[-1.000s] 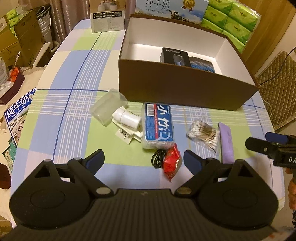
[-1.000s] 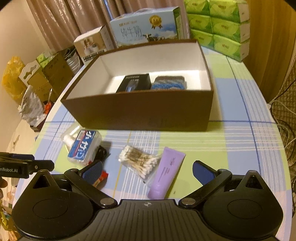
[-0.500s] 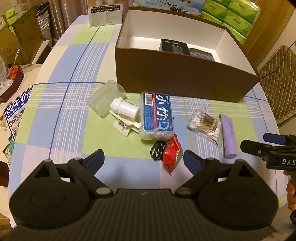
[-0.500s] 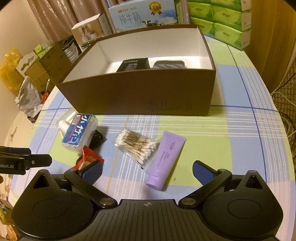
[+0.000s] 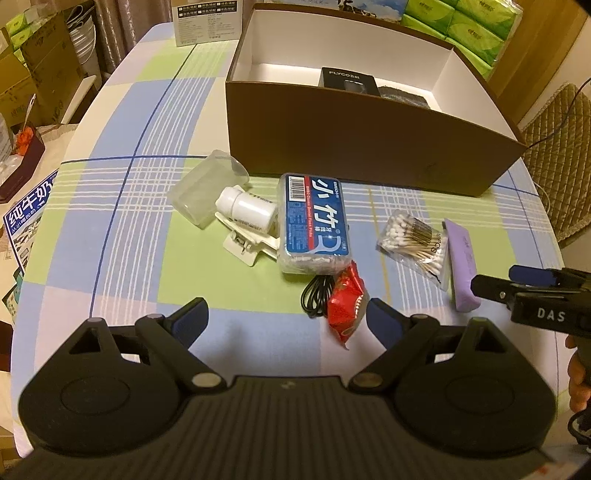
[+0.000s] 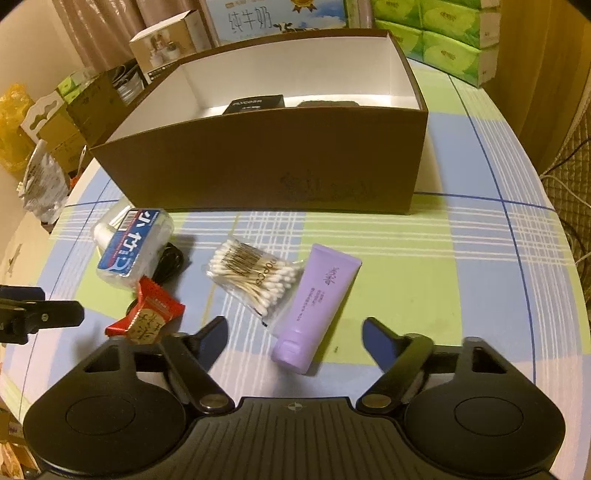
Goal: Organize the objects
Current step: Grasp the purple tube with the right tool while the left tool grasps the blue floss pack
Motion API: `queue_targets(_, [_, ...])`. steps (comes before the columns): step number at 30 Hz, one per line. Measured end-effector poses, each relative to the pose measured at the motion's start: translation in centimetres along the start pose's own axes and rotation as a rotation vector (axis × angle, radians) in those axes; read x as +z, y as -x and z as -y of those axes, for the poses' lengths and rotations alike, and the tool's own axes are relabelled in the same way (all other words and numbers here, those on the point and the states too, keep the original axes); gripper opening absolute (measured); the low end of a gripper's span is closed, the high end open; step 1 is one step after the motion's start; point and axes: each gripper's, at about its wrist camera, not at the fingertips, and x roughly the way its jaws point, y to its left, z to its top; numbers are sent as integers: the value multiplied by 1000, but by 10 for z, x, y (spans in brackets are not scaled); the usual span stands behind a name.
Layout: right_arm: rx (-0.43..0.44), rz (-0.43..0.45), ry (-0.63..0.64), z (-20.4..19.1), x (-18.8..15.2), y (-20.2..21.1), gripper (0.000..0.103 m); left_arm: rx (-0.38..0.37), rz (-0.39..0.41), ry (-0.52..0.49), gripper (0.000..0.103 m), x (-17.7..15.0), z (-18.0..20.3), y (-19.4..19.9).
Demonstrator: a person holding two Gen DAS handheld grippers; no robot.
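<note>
A brown cardboard box [image 5: 354,136] [image 6: 280,162] stands open on the checked tablecloth, with a black box [image 5: 347,78] and a dark pouch [image 5: 404,96] inside. In front of it lie a clear case [image 5: 207,188], a white bottle [image 5: 248,205], a blue floss pack [image 5: 314,221] [image 6: 129,247], a black cable [image 5: 316,291], a red packet [image 5: 346,304] [image 6: 147,315], a cotton swab bag [image 5: 415,240] [image 6: 255,275] and a purple tube [image 5: 461,262] [image 6: 317,306]. My left gripper [image 5: 286,317] is open, just short of the red packet. My right gripper [image 6: 295,332] is open, with the tube's cap end between its fingers.
Tissue packs [image 6: 443,37], a milk carton box [image 6: 273,16] and a small white box [image 6: 166,44] stand behind the brown box. Cardboard boxes [image 5: 40,74] sit off the table's left edge. A chair [image 5: 554,129] is at the right.
Both grippers have moved forward and lower toward the loose items. The purple tube now reaches between my right gripper's fingers. Both stay open.
</note>
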Motion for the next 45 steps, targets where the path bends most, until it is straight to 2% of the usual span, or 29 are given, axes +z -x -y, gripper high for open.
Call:
queue_targets(4, [-11, -4, -12, 4, 0, -8, 54, 2, 9, 1, 90, 2, -2, -3])
queue_targets(6, [-20, -9, -20, 5, 1, -13, 51, 0, 17, 2, 90, 3, -3, -4])
queue_targets(18, [-34, -30, -34, 13, -4, -37, 44, -22, 97, -16, 90, 13, 5, -18])
queue_targets(21, [-45, -31, -34, 18, -6, -38, 30, -9, 108, -25, 89, 17, 8, -26])
queue_targets(26, [-57, -29, -51, 30, -5, -35, 29, 11, 88, -33, 85, 25, 15, -42])
queue_targets(31, [-53, -33, -76, 42, -2, -34, 29, 33, 61, -59, 71, 30, 25, -58])
queue_targets(38, [-33, -37, -81, 47, 1, -32, 29, 80, 48, -53, 67, 39, 29, -74])
queue_targets(42, [-29, -34, -64, 45, 4, -35, 33, 80, 48, -48, 54, 43, 28, -79])
queue_targets(45, [-42, -30, -37, 42, 7, -38, 36, 79, 51, -53, 54, 43, 27, -78])
